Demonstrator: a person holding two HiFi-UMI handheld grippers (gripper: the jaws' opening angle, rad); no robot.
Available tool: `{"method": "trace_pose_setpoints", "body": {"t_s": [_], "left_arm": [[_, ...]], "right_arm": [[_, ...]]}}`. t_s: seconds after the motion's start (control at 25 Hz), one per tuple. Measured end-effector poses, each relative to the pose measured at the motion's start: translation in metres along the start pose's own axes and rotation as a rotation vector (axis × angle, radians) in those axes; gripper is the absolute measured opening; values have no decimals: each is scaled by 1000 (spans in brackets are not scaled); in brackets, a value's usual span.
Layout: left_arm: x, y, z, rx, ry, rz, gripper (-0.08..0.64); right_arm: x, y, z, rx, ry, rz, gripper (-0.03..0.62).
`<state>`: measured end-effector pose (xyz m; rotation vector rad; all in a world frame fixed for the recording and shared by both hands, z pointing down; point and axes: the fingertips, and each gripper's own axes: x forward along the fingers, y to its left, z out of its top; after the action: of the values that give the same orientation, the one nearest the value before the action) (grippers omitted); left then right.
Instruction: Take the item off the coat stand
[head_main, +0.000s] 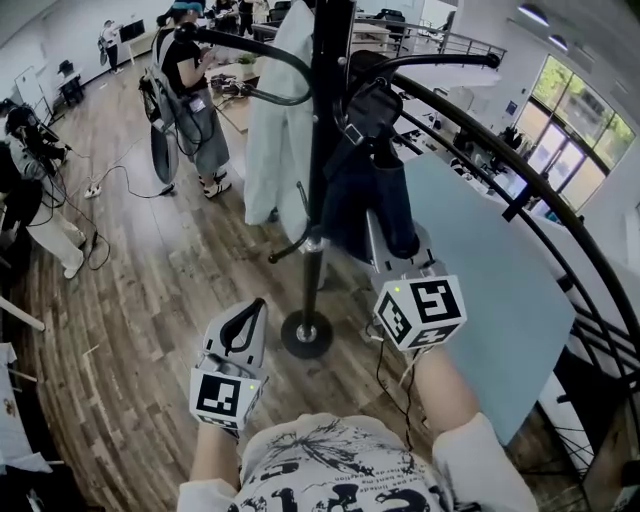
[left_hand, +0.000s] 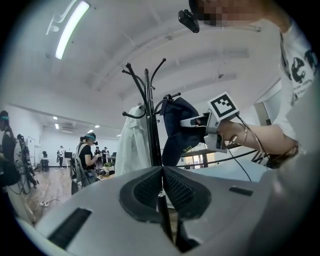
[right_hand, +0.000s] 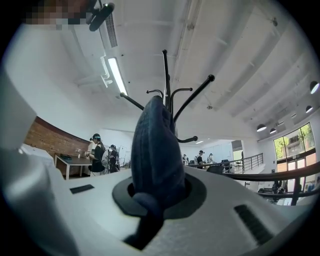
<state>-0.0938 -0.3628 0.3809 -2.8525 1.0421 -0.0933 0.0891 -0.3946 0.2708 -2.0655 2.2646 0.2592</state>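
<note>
A black coat stand rises from a round base on the wood floor. A dark navy garment hangs on its right side and a pale white coat on its left. My right gripper is shut on the navy garment's lower part; in the right gripper view the cloth fills the space between the jaws, with the stand's hooks behind. My left gripper hangs low beside the base, shut and empty. From it I see the garment and the right gripper.
A blue-grey panel lies to the right under a curved black railing. A person with equipment stands at the back left, another at the far left. Cables trail on the floor.
</note>
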Motion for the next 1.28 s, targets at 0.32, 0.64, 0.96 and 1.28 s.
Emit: {"method": "trace_pose_setpoints", "body": {"t_s": [0.32, 0.64, 0.96, 1.28], "left_arm": [[-10, -20, 12, -4, -7, 51, 5], [-14, -50, 28, 14, -41, 90, 5], [-23, -66, 42, 30, -59, 119, 5], [-25, -79, 50, 28, -72, 128, 5]], "right_arm": [[-33, 9, 4, 18, -10, 73, 8], [-85, 0, -18, 41, 5, 125, 8], [-125, 0, -69, 40, 71, 166, 9], [-147, -7, -95, 7, 95, 165, 9]]}}
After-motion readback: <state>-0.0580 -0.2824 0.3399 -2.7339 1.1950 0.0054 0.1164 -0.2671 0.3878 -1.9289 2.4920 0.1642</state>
